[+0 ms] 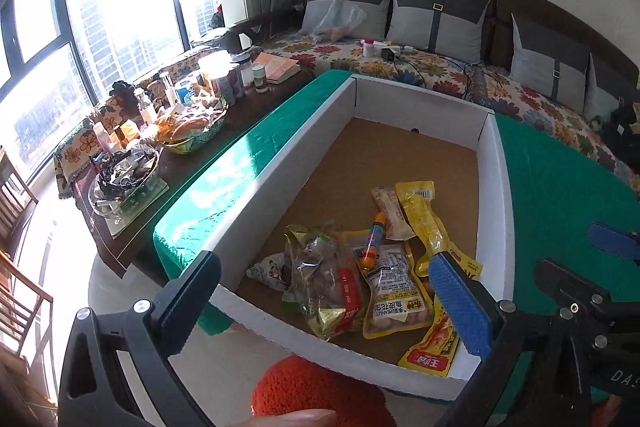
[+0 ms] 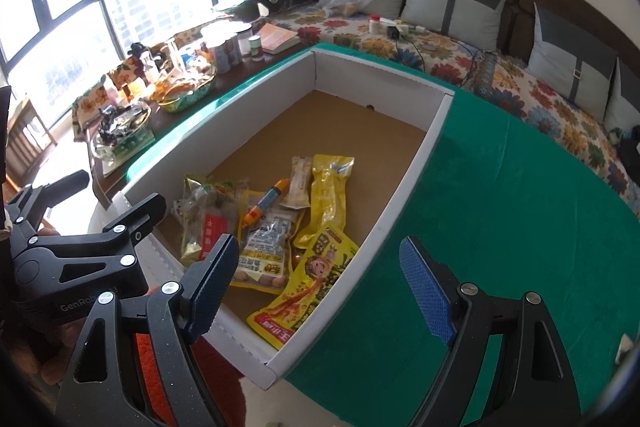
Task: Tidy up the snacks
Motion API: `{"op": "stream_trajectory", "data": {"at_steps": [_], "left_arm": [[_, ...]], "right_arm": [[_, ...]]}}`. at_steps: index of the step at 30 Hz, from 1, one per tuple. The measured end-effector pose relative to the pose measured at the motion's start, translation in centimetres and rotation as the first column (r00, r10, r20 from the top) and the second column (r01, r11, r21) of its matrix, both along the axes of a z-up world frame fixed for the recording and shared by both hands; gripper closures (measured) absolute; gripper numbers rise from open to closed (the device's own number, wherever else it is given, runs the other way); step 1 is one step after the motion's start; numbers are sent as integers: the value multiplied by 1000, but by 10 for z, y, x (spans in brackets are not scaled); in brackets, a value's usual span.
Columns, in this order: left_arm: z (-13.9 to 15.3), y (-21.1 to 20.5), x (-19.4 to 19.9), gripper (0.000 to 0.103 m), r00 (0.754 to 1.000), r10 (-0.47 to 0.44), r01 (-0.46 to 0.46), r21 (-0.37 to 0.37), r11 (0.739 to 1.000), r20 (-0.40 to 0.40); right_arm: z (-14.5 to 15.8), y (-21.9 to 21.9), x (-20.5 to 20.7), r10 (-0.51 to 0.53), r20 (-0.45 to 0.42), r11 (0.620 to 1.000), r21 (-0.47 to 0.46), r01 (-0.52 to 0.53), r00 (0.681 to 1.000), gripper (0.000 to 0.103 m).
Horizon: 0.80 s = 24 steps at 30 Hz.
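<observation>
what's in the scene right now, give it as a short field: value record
container: white cardboard box on green cloth
contents: snack packets piled at the near end
named items: peanut pack, long yellow packet, orange sausage stick
far end of box: bare
left tongs: open, above the box, holding nothing
right tongs: open, holding nothing

Snack packets, mostly yellow, lie piled at the near end of the white-walled box.
</observation>
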<state>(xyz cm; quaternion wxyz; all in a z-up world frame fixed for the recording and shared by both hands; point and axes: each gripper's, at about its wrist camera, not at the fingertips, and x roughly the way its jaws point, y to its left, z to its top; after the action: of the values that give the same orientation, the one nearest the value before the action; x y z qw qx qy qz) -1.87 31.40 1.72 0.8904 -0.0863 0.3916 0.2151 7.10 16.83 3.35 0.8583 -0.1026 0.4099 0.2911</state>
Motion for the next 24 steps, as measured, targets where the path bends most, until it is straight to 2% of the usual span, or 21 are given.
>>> {"op": "stream_trajectory", "data": {"at_steps": [5, 9, 24], "left_arm": [[3, 3, 6, 0, 999, -34, 33, -30, 999, -30], [5, -1, 8, 0, 999, -37, 37, 4, 999, -33], [6, 2, 4, 0, 999, -21, 21, -4, 1000, -30]], "right_arm": [[9, -1, -5, -16, 12, 1000, 11, 16, 1000, 18], [12, -3, -7, -14, 13, 1000, 11, 14, 1000, 18], [9, 5, -14, 14, 23, 999, -29, -13, 1000, 18]]}}
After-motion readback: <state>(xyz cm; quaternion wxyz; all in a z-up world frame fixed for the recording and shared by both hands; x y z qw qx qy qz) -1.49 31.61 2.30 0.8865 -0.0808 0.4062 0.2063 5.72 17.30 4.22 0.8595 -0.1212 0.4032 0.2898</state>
